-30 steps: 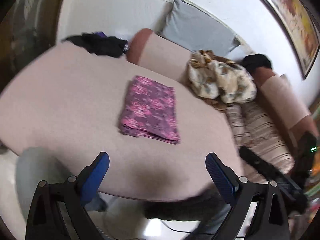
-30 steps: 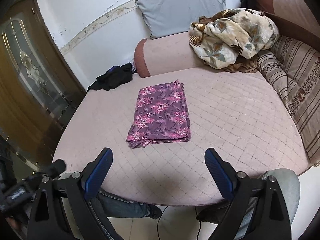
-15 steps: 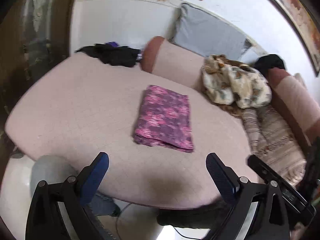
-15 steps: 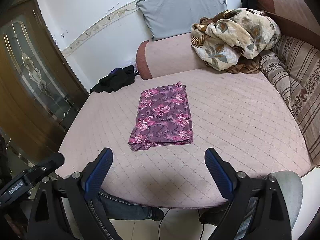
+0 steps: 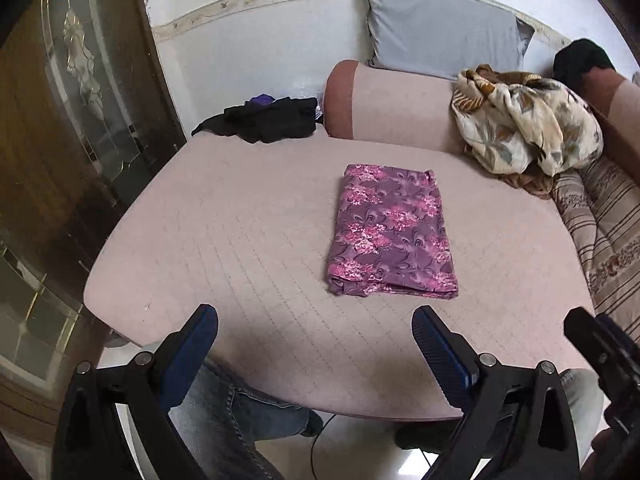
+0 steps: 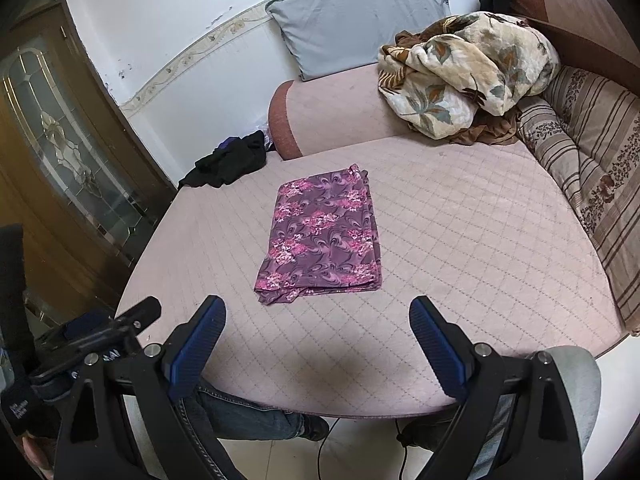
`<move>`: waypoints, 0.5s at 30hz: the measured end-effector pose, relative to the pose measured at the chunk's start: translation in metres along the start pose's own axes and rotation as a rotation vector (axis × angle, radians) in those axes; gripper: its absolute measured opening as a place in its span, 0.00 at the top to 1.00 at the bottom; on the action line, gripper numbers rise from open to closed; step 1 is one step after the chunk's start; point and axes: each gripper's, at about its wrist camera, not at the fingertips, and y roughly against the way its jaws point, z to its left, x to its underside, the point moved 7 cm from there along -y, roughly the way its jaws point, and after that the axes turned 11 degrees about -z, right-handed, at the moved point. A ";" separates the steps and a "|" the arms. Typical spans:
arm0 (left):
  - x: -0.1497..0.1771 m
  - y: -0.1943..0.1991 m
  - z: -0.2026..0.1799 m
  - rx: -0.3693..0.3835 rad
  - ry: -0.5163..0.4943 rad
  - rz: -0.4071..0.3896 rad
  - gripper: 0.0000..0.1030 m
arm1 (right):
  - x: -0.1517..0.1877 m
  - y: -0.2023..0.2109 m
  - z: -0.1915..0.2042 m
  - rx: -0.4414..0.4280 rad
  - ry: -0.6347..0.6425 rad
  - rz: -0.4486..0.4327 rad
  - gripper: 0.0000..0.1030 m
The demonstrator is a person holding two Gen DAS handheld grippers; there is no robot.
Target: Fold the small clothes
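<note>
A purple and pink floral cloth (image 5: pixel 390 232) lies folded into a flat rectangle in the middle of the pink quilted bed (image 5: pixel 240 240). It also shows in the right wrist view (image 6: pixel 322 240). My left gripper (image 5: pixel 316 342) is open and empty, held above the bed's near edge, short of the cloth. My right gripper (image 6: pixel 316 336) is also open and empty, back from the cloth over the near edge. Neither gripper touches the cloth.
A black garment pile (image 5: pixel 264 120) lies at the bed's far left corner. A floral blanket (image 5: pixel 524 120) is heaped at the far right by a striped cushion (image 6: pixel 592 152). A grey pillow (image 5: pixel 440 32) leans on the wall. A wooden door (image 5: pixel 60 140) stands left.
The left gripper has swung left and pulled back, so the cloth now sits more central in its view. The right gripper has drawn back slightly. The cloth has not moved.
</note>
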 end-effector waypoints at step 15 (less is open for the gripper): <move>-0.001 0.021 0.014 0.006 0.060 -0.126 0.03 | -0.008 0.009 0.007 0.043 0.008 -0.033 0.10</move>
